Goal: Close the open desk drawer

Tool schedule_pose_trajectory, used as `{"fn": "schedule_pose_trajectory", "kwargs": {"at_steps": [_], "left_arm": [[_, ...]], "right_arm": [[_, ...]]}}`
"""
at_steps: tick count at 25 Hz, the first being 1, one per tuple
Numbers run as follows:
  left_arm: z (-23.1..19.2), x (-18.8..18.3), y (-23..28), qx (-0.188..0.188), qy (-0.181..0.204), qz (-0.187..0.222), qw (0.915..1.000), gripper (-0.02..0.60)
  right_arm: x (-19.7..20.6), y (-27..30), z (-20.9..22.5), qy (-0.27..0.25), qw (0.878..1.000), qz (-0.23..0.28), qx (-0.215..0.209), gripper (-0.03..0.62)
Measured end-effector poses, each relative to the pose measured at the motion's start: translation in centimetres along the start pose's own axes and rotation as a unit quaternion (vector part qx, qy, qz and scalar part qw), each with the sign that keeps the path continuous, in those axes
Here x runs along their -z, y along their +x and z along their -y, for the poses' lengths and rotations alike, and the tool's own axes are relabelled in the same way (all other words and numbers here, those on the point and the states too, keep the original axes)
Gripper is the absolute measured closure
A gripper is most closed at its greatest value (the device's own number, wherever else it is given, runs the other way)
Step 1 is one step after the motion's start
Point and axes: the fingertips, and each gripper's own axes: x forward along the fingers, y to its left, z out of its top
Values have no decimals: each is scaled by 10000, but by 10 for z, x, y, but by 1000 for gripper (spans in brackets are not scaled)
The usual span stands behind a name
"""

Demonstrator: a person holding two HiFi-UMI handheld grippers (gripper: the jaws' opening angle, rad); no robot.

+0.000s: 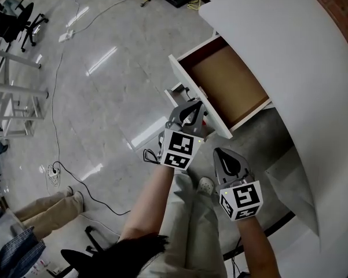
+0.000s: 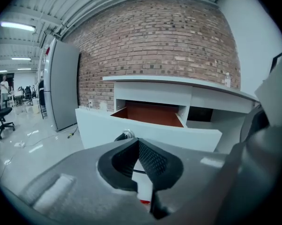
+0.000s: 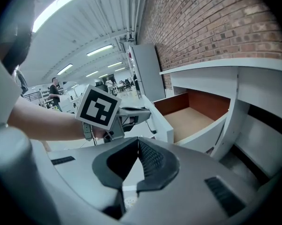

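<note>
The white desk point(image 1: 289, 45) runs along the right, and its drawer point(image 1: 226, 83) is pulled out, showing a bare brown bottom. The drawer's white front panel point(image 1: 200, 97) faces the floor side. My left gripper point(image 1: 192, 104) is shut and empty, its tips just short of that panel. In the left gripper view the panel point(image 2: 178, 135) fills the middle, with a small round metal fitting point(image 2: 126, 135) just beyond the left gripper point(image 2: 138, 142). My right gripper point(image 1: 218, 151) hangs lower and nearer me, shut and empty. The right gripper point(image 3: 138, 140) looks at the drawer point(image 3: 192, 118) and the left gripper's marker cube point(image 3: 99, 108).
Cables point(image 1: 55, 169) trail over the glossy grey floor. Office chairs point(image 1: 20, 22) and a white rack point(image 1: 11, 91) stand at the left, a person's legs point(image 1: 43, 207) at the lower left. My shoe point(image 1: 206, 185) is below the grippers. A grey cabinet point(image 2: 63, 90) stands by the brick wall point(image 2: 159, 41).
</note>
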Motion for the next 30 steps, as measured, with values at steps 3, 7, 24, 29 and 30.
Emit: {"fn": "schedule_pose_trajectory", "kwargs": {"at_steps": [3,7,24,29,30], "left_arm": [[4,-5,10,2,-12,-16,10000,583],[9,-13,22,58,21,-18,10000,583],[23,-31,60,61,-53,-160,9998,583],[27,-36,70,43,-48,-185,9998,583],[27,-36,72,40,-46,-187,9998,583]], "right_arm": [[1,-4,8,25,9999,20,111,582],[-1,-9,18,88,9995,66,282,582],[-21,-7,66,307,9904,316,1311,582],[-27,-6,81,366,9859,402,1585,583],[-27,-6,85,389,9847,421,1646,583]]}}
